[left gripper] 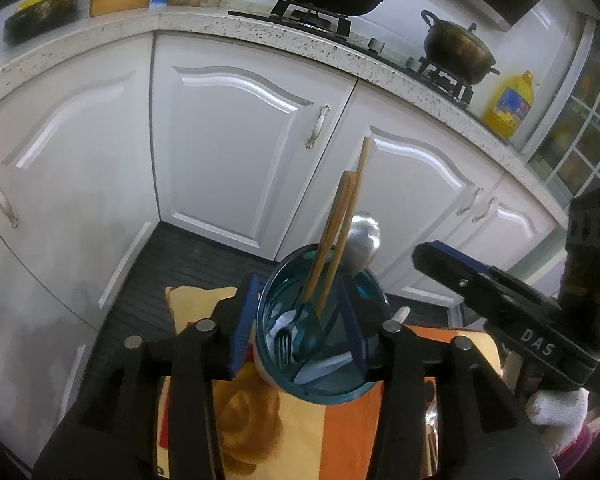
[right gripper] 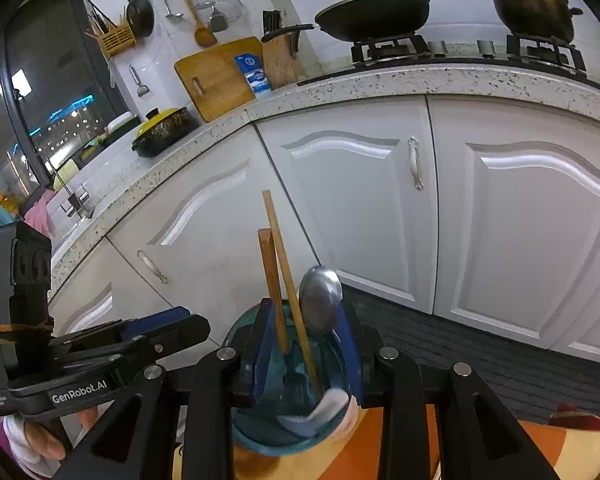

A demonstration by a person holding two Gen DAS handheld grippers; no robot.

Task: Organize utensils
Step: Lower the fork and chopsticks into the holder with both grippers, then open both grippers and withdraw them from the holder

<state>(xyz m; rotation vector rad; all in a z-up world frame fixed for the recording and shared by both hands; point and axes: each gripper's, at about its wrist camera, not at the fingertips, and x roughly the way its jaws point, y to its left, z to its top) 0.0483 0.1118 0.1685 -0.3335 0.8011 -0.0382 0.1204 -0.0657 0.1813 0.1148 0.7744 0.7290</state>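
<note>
Left wrist: both grippers' fingers [left gripper: 239, 326] parted around blue cup [left gripper: 300, 376], chopsticks [left gripper: 340, 236] between

Both tools are matte black plastic with blue pads lining the inner faces of their fingers. On the left gripper [left gripper: 298, 320], round silver pivot screws sit atop the linkage arms behind the tongs. The right gripper [left gripper: 440, 256], seen side-on, bears white lettering "DAS" on its body behind the tongs and a tall black housing at its rear. From the other side, the left one's flank reads "GenRobot.AI" in white. The person's right hand [left gripper: 556, 408] wears a white knit glove, with a pink sleeve [left gripper: 576, 446] below it.
</note>
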